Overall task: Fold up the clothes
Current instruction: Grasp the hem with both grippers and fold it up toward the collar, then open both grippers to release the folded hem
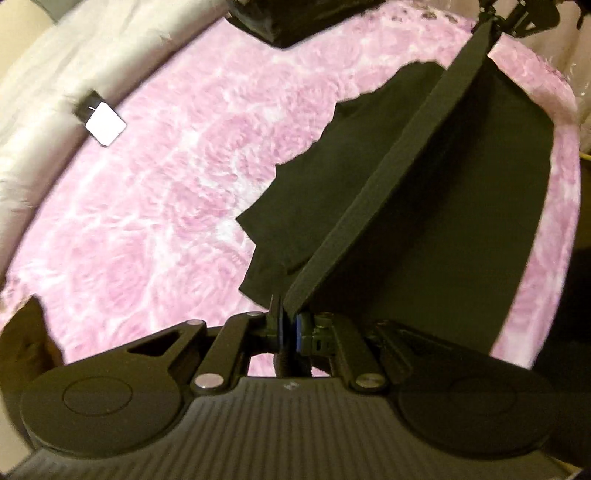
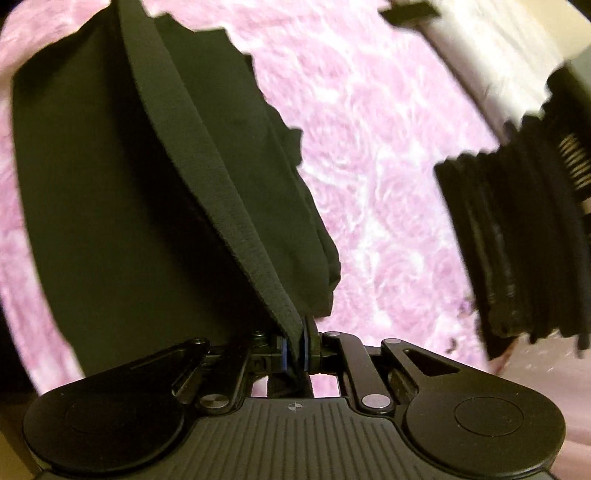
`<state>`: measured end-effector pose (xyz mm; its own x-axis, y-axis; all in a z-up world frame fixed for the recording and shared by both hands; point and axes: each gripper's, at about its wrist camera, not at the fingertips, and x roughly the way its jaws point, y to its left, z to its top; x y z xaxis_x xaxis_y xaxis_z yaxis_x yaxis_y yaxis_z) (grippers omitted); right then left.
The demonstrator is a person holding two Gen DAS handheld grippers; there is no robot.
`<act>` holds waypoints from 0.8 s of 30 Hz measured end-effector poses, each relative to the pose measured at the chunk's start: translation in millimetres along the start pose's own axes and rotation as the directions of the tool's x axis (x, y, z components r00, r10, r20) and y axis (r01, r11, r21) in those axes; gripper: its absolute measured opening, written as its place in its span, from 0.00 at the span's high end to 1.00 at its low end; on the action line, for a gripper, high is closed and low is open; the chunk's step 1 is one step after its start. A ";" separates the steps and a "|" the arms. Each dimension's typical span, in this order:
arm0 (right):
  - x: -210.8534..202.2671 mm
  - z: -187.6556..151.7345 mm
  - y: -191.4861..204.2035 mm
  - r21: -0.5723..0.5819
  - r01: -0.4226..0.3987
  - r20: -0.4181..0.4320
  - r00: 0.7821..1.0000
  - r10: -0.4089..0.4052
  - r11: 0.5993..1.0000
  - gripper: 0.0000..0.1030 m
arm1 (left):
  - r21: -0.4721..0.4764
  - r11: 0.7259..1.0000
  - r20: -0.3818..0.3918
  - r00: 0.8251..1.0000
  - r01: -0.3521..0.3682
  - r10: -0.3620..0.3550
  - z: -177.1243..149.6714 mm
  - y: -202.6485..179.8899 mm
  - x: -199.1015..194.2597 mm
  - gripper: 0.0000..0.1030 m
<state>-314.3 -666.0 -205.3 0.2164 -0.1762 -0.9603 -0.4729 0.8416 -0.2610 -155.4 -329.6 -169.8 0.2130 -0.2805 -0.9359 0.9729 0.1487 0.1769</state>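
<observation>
A black garment point(image 1: 424, 221) hangs over a pink fluffy blanket point(image 1: 166, 203), stretched between my two grippers by its ribbed waistband point(image 1: 399, 192). My left gripper point(image 1: 289, 326) is shut on one end of the waistband. The right gripper shows far off at the top right point(image 1: 517, 18), holding the other end. In the right wrist view my right gripper point(image 2: 294, 345) is shut on the waistband point(image 2: 207, 177), and the garment point(image 2: 110, 184) drapes down to the left over the blanket point(image 2: 388, 166).
A white duvet point(image 1: 44, 110) borders the blanket on the left, with a small black and white tag point(image 1: 101, 120) on it. A stack of folded dark clothes point(image 2: 517, 240) lies at the right. A dark object point(image 1: 295, 18) sits at the top.
</observation>
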 end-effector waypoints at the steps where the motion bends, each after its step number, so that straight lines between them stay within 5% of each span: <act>1: 9.4 5.1 -8.2 0.002 -0.012 -0.014 1.000 0.012 1.000 0.94 | 0.005 1.000 -0.011 1.000 0.016 -0.016 3.7 8.0 14.1 0.96; 13: 89.8 33.1 -59.3 0.079 -0.132 -0.040 0.990 0.135 0.988 0.94 | -0.073 0.996 -0.102 0.994 0.041 -0.049 22.2 58.4 104.9 0.95; 17: 113.3 27.5 -75.4 0.185 -0.190 -0.010 0.981 0.195 0.964 0.93 | -0.093 0.995 -0.136 0.990 0.029 -0.041 26.5 64.4 134.1 0.90; 19: 112.1 20.2 -87.5 0.289 -0.168 0.030 0.986 0.166 0.942 0.66 | -0.113 0.994 -0.147 0.989 0.008 -0.025 27.6 71.4 142.4 0.78; 20: 110.1 16.0 -94.0 0.346 -0.152 0.051 0.988 0.143 0.926 0.38 | -0.141 0.990 -0.145 0.989 -0.017 -0.004 27.4 79.3 142.4 0.74; 24: 94.7 -9.3 -120.9 0.589 -0.136 0.123 0.989 0.078 0.797 0.31 | -0.265 0.958 -0.150 0.986 -0.112 0.073 23.1 110.1 133.2 0.75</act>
<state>-244.6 -789.1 -265.6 0.2819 -0.0456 -0.9584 0.0969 0.9951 -0.0189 -17.9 -372.5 -268.0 0.2679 -0.1233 -0.9555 0.8844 0.4250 0.1931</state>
